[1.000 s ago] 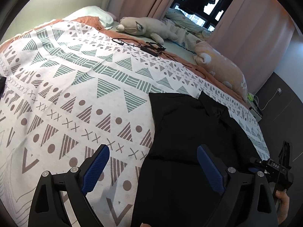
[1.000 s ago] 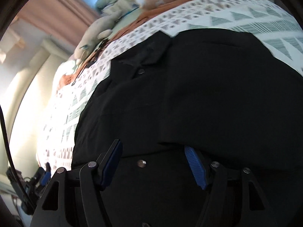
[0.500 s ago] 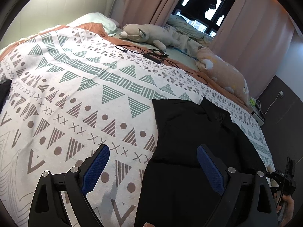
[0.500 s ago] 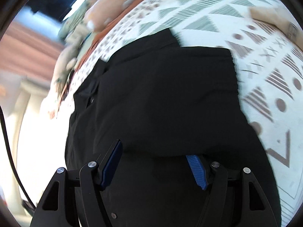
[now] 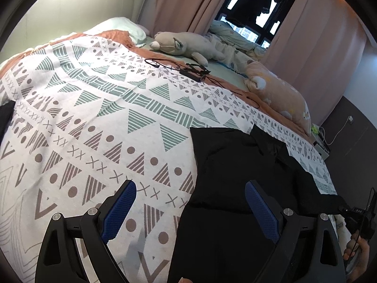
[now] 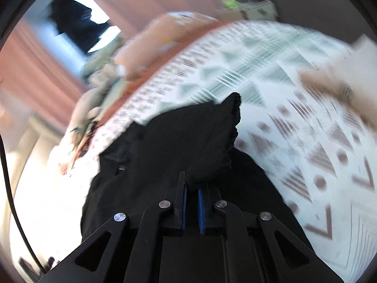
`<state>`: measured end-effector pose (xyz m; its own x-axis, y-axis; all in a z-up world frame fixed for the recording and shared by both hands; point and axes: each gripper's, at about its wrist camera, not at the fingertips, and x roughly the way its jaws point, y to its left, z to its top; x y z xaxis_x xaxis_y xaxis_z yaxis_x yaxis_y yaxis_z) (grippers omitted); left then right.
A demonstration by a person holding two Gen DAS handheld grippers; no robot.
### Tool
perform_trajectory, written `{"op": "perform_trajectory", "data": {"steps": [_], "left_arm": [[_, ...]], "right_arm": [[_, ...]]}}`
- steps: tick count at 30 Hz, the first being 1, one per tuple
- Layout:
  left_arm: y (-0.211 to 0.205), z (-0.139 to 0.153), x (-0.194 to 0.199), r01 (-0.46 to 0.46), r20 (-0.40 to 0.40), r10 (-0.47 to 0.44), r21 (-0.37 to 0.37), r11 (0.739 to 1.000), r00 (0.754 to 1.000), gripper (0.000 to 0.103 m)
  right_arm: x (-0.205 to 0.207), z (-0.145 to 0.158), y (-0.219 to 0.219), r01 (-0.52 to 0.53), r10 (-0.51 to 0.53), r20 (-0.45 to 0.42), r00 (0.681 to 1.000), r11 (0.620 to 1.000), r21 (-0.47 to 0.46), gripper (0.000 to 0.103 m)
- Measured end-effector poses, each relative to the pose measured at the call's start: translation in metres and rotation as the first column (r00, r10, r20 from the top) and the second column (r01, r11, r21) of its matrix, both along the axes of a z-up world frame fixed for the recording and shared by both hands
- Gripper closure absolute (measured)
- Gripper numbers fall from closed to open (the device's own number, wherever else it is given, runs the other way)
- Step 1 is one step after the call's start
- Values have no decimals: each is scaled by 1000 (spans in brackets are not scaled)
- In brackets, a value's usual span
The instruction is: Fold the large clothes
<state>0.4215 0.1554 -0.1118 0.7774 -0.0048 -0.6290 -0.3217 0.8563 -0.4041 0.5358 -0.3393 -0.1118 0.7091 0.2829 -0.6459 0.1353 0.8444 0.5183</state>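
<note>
Two blue ribbed pads of my right gripper [image 6: 191, 197] pinch a bunched fold of the black shirt [image 6: 179, 141], matte and softly creased. My left gripper [image 5: 188, 208] hovers with fingers [image 5: 119, 208] spread wide, empty, above the shirt's left edge. Its long axis runs away from me, collar [image 5: 268, 139] at the far end, on the bed's triangle-patterned blanket [image 5: 94, 118]. Beyond lie a black cable [image 5: 188, 69] and plush toys [image 5: 183, 44].

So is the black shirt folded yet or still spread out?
Partly folded: the black shirt has its left side turned over the body, and the right tongs pinch a bunched flap.
</note>
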Motion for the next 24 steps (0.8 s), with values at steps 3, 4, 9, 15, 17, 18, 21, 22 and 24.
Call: {"op": "perform_trajectory", "data": {"steps": [3,4,9,15,17,18,21,22,24], "left_arm": [[4,6,-4,-5,26,6,-13,1000,1000,9],[5,8,-4,-7,31,7,-9,1000,999,9],[14,7,-8,-20,27,21,-18,1000,999,9],[34,7,-16,-58,33,59,-49,997,998,9],[41,7,-19,-72,39,74,-68,995,996,9],[43,7,-20,-75,39,78,-73,994,996,9],[47,6,-22,-80,37,83,-73,994,996,9],[47,6,-22,-82,34,84,-74,994,996,9],[50,5,-22,-82,31,84,-81,993,996,9]], "right_arm": [[6,27,36,-75,78,84,993,996,-46,95],[8,35,50,-96,102,103,989,993,-63,95],[24,56,118,-186,202,145,969,976,-112,96],[30,60,205,-280,304,154,940,947,-158,96],[32,48,231,-319,336,136,932,938,-134,96],[34,42,243,-344,357,121,926,932,-118,93],[42,15,278,-461,461,22,887,887,-37,31],[40,11,281,-467,467,21,884,884,-26,27],[36,5,286,-468,469,12,883,882,-47,27]]}}
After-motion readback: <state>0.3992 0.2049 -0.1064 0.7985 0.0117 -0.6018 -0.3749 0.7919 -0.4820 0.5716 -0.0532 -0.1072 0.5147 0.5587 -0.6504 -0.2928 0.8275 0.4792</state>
